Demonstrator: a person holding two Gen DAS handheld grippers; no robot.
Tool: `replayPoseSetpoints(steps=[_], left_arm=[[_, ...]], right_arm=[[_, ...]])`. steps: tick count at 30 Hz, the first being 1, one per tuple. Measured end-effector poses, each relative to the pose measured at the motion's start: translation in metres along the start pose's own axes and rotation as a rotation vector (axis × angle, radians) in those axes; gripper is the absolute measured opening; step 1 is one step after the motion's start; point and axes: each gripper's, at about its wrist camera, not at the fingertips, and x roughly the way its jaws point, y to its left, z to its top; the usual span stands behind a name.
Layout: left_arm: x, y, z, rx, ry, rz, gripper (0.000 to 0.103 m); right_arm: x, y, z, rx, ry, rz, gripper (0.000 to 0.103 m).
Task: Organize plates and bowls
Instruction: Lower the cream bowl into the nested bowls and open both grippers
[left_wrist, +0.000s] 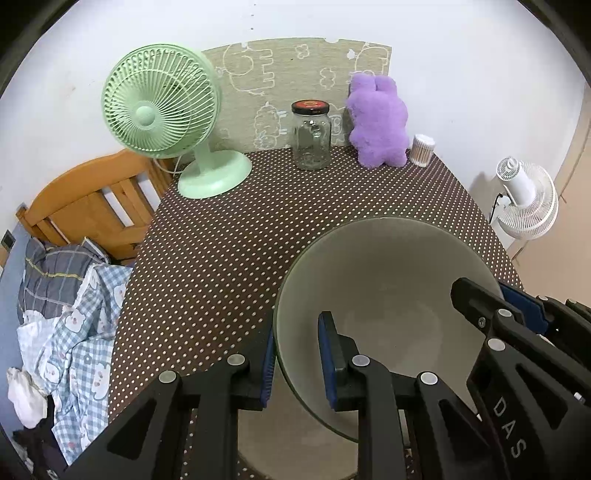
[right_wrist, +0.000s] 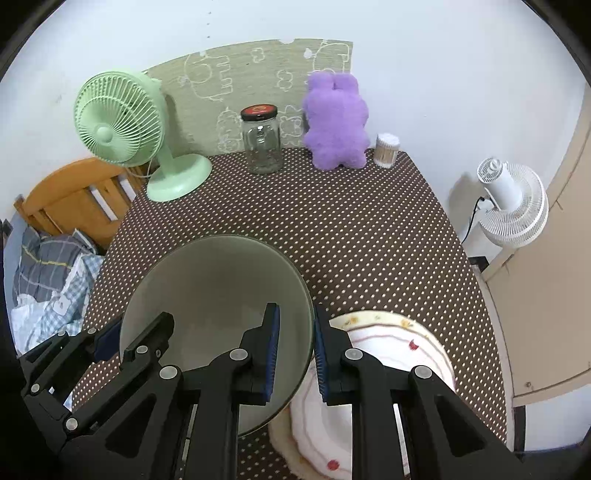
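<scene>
I clamp the bowl (right_wrist: 218, 295) by opposite rims with both hand-held grippers (left_wrist: 297, 365) (right_wrist: 295, 354), plate (right_wrist: 388, 354) just right.

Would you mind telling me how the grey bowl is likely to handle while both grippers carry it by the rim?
The bowl looks rigid and glazed, so it probably won't flex but may slip between the fingers. It looks large and deep, likely heavy for a rim pinch, which fits the left gripper and right gripper sharing it. Probably ceramic, so it could chip if dropped.

Grey-green bowl (right_wrist: 218, 295) upright above dotted tablecloth, beside white floral plates (right_wrist: 388, 339) stacked at right.
</scene>
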Motion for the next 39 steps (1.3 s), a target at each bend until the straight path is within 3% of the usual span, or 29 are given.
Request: replayPoseSetpoints(steps=[16,31,39], left_arm=[[-0.006,0.029,-0.031,-0.003,0.028,0.004,0.018],[0.02,0.038,-0.058,-0.003,0.123,0.023,0.018],[0.029,0.041,-0.061,0.001,0.125,0.012,0.019]], right_arm=[[-0.009,0.035,-0.03,-0.034,0.02,0.002,0.021],[0.017,0.047,-0.058,-0.057,0.109,0.003,0.021],[0.031,0.051,-0.067,-0.049,0.142,0.003,0.021]])
